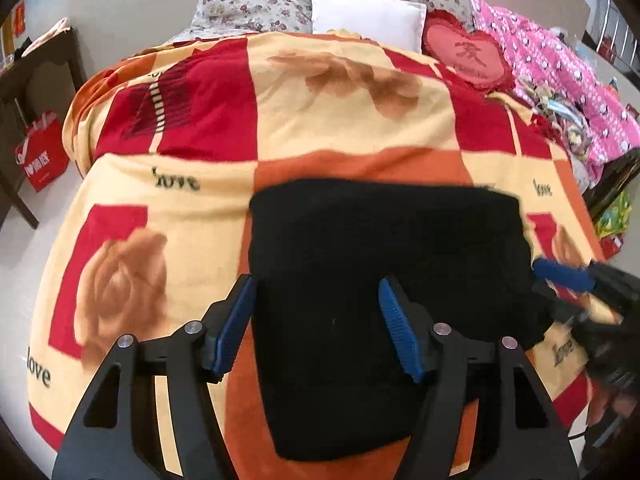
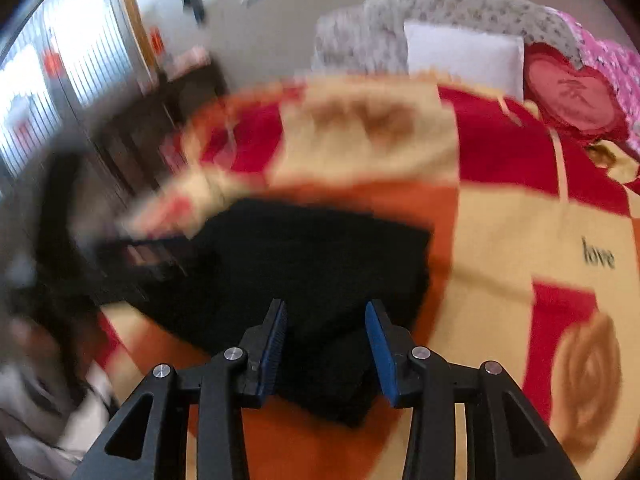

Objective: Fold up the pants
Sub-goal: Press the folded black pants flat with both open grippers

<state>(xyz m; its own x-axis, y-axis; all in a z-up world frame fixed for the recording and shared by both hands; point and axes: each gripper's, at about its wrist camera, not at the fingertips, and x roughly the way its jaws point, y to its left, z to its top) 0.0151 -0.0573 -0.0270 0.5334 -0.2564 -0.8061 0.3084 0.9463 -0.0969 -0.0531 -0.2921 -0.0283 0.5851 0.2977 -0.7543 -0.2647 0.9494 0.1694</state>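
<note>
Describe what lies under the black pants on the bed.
The black pants rest on a red, orange and cream blanket. Whatever sits beneath their folded layers is covered.

pants [image 1: 392,280] lie on the blanket [image 1: 340,100]; pillow [image 1: 366,10] and heart cushion [image 1: 468,54] behind them.

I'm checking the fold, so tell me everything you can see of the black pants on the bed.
The black pants look like soft, matte dark fabric, already folded into a compact, roughly rectangular bundle with layered edges at one corner. They lie flat on the red, orange and cream rose blanket. The left gripper and right gripper are both open above them, neither gripping.
</note>
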